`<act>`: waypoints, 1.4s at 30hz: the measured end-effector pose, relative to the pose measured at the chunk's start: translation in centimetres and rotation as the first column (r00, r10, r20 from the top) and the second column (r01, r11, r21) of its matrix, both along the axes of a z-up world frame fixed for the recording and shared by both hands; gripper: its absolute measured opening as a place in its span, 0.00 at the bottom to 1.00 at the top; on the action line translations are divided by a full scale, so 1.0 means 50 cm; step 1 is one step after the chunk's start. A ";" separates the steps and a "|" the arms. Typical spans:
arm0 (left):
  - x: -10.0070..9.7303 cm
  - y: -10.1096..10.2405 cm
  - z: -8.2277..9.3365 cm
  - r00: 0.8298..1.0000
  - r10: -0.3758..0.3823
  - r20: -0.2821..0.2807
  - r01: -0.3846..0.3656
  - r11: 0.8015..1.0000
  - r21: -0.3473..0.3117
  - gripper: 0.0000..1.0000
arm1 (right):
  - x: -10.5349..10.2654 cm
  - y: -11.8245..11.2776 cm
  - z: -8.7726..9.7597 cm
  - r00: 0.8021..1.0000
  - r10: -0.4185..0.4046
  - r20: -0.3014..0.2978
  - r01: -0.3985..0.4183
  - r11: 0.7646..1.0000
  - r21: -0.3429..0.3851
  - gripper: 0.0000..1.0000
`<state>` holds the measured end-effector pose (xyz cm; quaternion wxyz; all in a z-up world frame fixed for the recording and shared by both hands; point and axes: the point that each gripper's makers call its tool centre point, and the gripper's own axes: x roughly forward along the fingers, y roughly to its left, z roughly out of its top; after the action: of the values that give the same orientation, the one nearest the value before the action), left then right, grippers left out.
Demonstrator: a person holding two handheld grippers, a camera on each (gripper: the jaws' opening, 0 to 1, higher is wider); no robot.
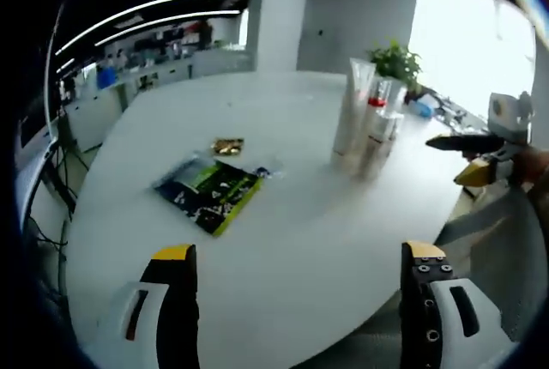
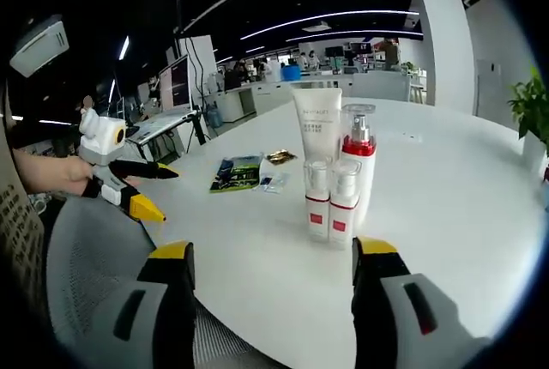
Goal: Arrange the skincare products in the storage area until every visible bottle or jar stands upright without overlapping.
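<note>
The jaws of the left gripper [image 1: 296, 296] rise at the bottom of the left gripper view, spread wide with nothing between them; those of the right gripper [image 2: 274, 287] stand equally wide and empty at the bottom of the right gripper view, pointed at the products just beyond. Both seem to be held back from the white surface [image 1: 283, 223], probably so that the group can be checked.

The skincare products sit close together right of centre in the right gripper view: a tall white tube [image 2: 317, 129] at the back, a red-collared pump bottle [image 2: 358, 159] beside it, and two small clear bottles [image 2: 331, 202] with red label squares in front. All look upright and none lies on another, so the arrangement appears finished or nearly so. The tube carries a line of print, too blurred to read.

Upper left of them lie a green-and-black packet [image 2: 235, 173] and a small gold sachet [image 2: 279, 157], flat and apart from the group.
</note>
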<state>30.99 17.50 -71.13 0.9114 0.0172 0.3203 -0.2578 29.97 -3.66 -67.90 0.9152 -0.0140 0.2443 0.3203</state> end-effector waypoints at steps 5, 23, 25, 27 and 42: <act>-0.004 0.008 0.002 1.000 0.023 -0.006 -0.023 1.000 0.003 0.97 | 0.000 0.001 0.000 1.000 -0.002 -0.002 0.002 1.000 0.002 0.75; 0.069 0.016 -0.013 0.966 0.218 -0.139 -0.230 0.970 -0.078 0.97 | 0.007 -0.012 -0.005 0.999 -0.035 0.004 0.035 0.999 0.004 0.77; 0.083 0.016 -0.018 0.961 0.230 -0.156 -0.244 0.967 -0.077 0.97 | 0.007 -0.013 -0.004 0.999 -0.038 0.007 0.038 0.999 0.003 0.78; 0.104 0.015 -0.026 0.950 0.254 -0.182 -0.270 0.960 -0.072 0.97 | 0.008 -0.015 -0.004 0.999 -0.043 0.007 0.043 0.999 0.004 0.78; 0.254 0.048 -0.059 0.848 0.481 -0.225 -0.482 0.875 0.051 0.97 | 0.011 -0.023 -0.004 0.998 -0.067 0.000 0.067 0.998 0.017 0.78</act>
<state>43.67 19.90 -74.07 0.9033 -0.0969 0.4172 -0.0227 30.53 -4.80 -68.11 0.9256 0.0019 0.2415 0.2913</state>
